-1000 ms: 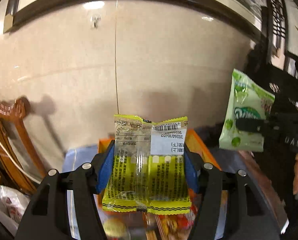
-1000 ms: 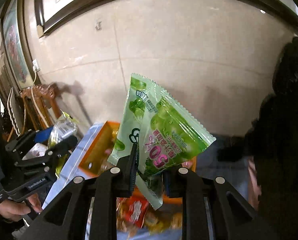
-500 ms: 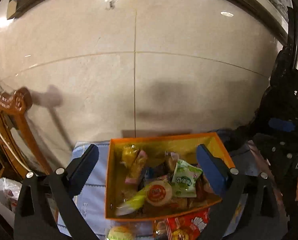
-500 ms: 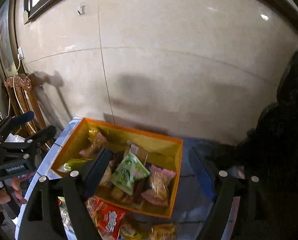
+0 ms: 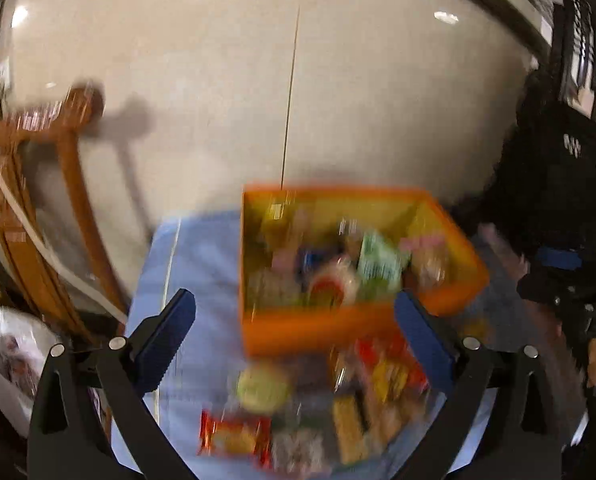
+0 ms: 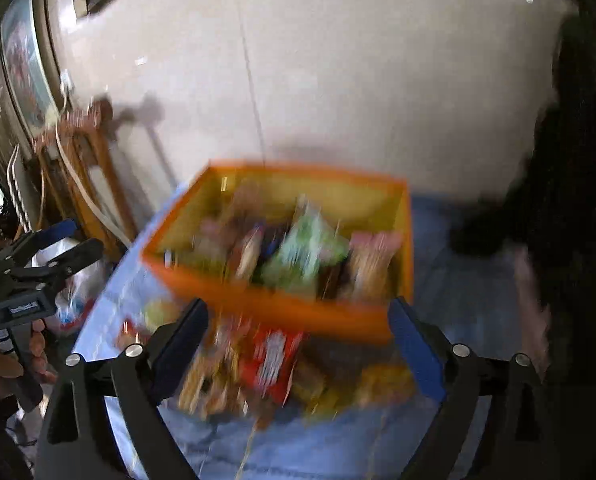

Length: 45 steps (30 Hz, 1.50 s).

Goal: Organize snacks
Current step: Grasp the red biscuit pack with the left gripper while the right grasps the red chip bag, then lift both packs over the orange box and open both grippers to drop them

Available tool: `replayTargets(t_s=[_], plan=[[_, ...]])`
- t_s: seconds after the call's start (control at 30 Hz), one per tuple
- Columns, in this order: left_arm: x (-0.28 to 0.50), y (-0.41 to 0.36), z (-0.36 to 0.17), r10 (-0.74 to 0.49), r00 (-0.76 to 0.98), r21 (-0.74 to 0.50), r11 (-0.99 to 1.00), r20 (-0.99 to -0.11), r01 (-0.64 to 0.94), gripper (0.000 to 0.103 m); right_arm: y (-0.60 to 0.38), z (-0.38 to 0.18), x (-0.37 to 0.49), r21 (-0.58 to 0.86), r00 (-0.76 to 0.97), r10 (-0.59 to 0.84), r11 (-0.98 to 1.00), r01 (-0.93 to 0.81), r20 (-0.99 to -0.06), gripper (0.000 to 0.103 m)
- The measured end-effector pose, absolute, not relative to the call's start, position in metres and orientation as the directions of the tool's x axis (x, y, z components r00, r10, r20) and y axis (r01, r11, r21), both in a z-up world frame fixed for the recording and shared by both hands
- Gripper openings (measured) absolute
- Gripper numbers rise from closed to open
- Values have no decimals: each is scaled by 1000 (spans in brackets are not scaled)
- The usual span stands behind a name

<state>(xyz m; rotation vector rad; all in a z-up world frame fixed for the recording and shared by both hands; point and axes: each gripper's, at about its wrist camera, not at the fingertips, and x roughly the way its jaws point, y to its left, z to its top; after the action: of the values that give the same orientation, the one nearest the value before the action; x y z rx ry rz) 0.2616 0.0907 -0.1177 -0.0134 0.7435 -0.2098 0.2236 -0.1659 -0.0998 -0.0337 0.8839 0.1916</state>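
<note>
An orange box sits on the blue tablecloth and holds several snack packets, among them a green packet. Loose snacks lie in front of the box, including a red packet and a round green snack. My left gripper is open and empty above the loose snacks. My right gripper is open and empty above them too. Both views are motion-blurred. The left gripper also shows in the right wrist view.
A blue tablecloth covers the table. A wooden chair stands at the left by the beige wall. A white plastic bag lies low at the left. A dark shape fills the right side.
A second ago each gripper was shut on a packet; both opened and the packets lie in the box. Since then both grippers have tilted down toward the loose snacks.
</note>
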Motion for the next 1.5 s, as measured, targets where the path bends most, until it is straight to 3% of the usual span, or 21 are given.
replayTargets(t_s=[0.23,0.63,0.67,0.7,0.73,0.77,1.0,1.5], plan=[[231,126,-229,-47,618,-11,998,-784,61,97,-155,-203,220,79,496,121,991,-106,-860,92],[255,132,-280,-27,566,-53,998,-824,-29,97,-116,-246,268,70,443,116,991,-117,-889,92],[257,132,-286,-31,550,-58,998,-835,-31,90,-111,-248,267,67,437,119,989,-133,-891,85],[257,130,-287,-16,549,-40,999,-836,-30,69,-103,-249,265,55,440,131,982,-182,-888,69],[255,127,-287,9,564,-2,1000,-826,-18,56,-96,-249,262,26,440,123,975,-218,-890,56],[253,127,-287,-8,572,-12,1000,-820,-2,53,-93,-249,260,20,439,128,970,-242,-889,49],[234,124,-281,-105,588,-88,994,-802,58,52,-96,-234,236,83,466,191,967,-242,-864,34],[207,101,-231,-127,627,-83,992,-768,99,52,-122,-177,193,179,556,263,963,-202,-788,33]])
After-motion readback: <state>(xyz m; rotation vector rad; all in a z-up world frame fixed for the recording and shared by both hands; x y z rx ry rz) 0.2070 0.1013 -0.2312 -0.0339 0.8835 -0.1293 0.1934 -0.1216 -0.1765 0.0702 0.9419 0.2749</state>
